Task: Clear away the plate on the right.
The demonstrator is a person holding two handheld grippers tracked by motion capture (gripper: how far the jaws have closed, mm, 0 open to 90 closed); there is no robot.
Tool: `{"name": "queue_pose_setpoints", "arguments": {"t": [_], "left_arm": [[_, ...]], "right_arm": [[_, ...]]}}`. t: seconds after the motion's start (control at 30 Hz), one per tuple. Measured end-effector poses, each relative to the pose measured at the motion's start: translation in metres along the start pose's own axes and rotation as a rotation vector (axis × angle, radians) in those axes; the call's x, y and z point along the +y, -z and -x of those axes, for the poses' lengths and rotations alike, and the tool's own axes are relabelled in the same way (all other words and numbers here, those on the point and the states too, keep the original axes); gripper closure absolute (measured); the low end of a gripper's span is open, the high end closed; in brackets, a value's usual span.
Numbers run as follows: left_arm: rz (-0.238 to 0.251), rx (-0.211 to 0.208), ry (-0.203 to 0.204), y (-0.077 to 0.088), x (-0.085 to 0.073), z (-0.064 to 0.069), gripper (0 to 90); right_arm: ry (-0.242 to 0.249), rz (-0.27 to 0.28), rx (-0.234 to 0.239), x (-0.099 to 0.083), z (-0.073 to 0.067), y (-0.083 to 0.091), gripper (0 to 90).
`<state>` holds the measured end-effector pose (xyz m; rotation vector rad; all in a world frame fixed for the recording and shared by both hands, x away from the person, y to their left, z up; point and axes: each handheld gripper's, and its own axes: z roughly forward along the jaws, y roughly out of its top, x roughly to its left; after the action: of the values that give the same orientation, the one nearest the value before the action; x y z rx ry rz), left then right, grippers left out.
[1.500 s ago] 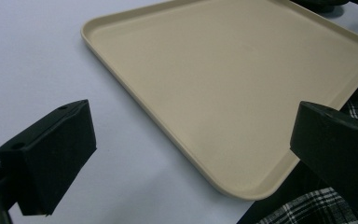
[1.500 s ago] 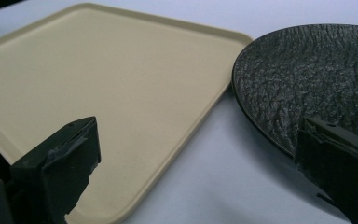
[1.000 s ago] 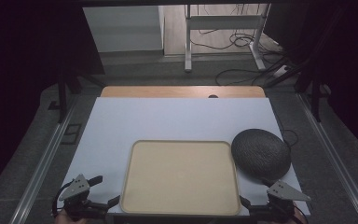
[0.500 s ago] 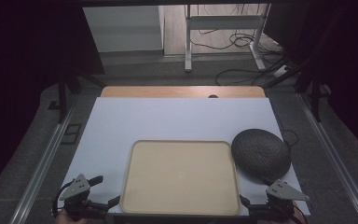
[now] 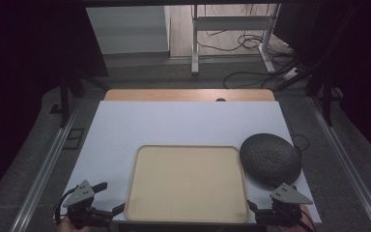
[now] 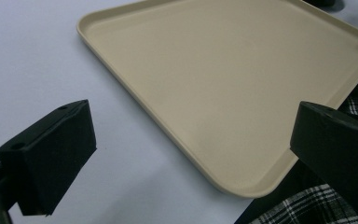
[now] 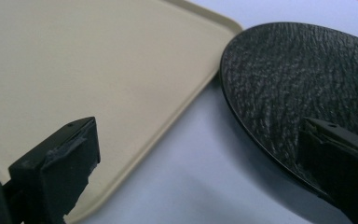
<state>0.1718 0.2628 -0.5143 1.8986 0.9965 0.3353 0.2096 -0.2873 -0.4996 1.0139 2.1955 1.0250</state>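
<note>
left claw (image 5: 107, 199) released, near-left tray corner | right claw (image 5: 260, 210) released, between beige plastic tray (image 5: 188, 181) and dark textured oval plate (image 5: 270, 158) | likely poised to grab

Beige tray (image 5: 187, 183) lies beside dark plate (image 5: 269, 158) on white table (image 5: 174, 123).

Almost nothing shifted in the last second. Your left gripper (image 5: 110, 199) crept very slightly inward at the tray's (image 5: 188, 215) near left corner, jaws spread as before. Your right gripper (image 5: 252, 209) dipped a touch lower at the near right corner, beside the plate (image 5: 269, 157).
</note>
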Motion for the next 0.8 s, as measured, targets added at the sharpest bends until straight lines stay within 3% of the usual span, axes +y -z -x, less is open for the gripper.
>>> {"name": "queue_pose_setpoints", "arguments": {"t": [0.43, 0.63, 0.8], "left_arm": [[-0.002, -0.005, 0.0, 0.0, 0.0, 0.0, 0.0], [-0.004, -0.007, 0.0, -0.001, 0.0, 0.0, 0.0], [-0.006, -0.008, -0.001, -0.001, 0.0, 0.0, 0.0]], "right_arm": [[-0.022, -0.03, -0.086, 0.002, 0.007, -0.006, 0.0], [0.015, -0.096, -0.097, 0.004, 0.006, -0.008, 0.0], [0.099, -0.147, -0.166, 0.008, 0.004, -0.012, 1.6]]}}
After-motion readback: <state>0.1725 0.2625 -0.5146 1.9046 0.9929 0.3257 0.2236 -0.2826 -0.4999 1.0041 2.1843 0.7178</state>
